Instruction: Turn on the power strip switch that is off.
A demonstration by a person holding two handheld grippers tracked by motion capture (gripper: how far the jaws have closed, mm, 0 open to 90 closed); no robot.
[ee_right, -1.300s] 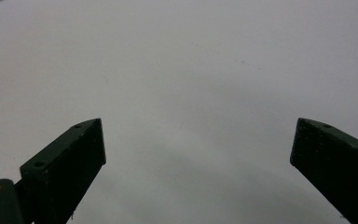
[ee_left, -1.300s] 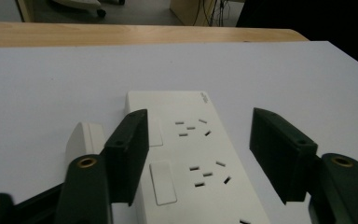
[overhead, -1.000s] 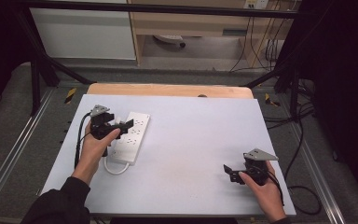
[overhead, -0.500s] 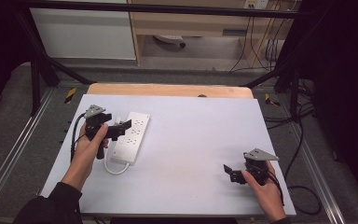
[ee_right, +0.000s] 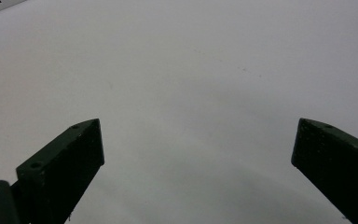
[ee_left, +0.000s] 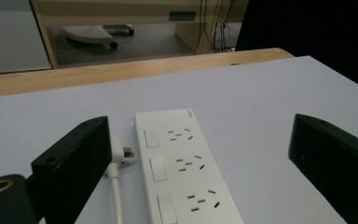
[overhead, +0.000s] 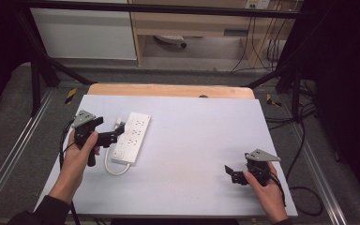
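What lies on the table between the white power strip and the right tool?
Nothing: in the high view, the stretch of pale grey table top between the white rectangular plastic power strip and the open black right tool is bare.

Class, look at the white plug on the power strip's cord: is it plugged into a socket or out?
Out. The plug lies on the table beside the power strip, prongs bare.
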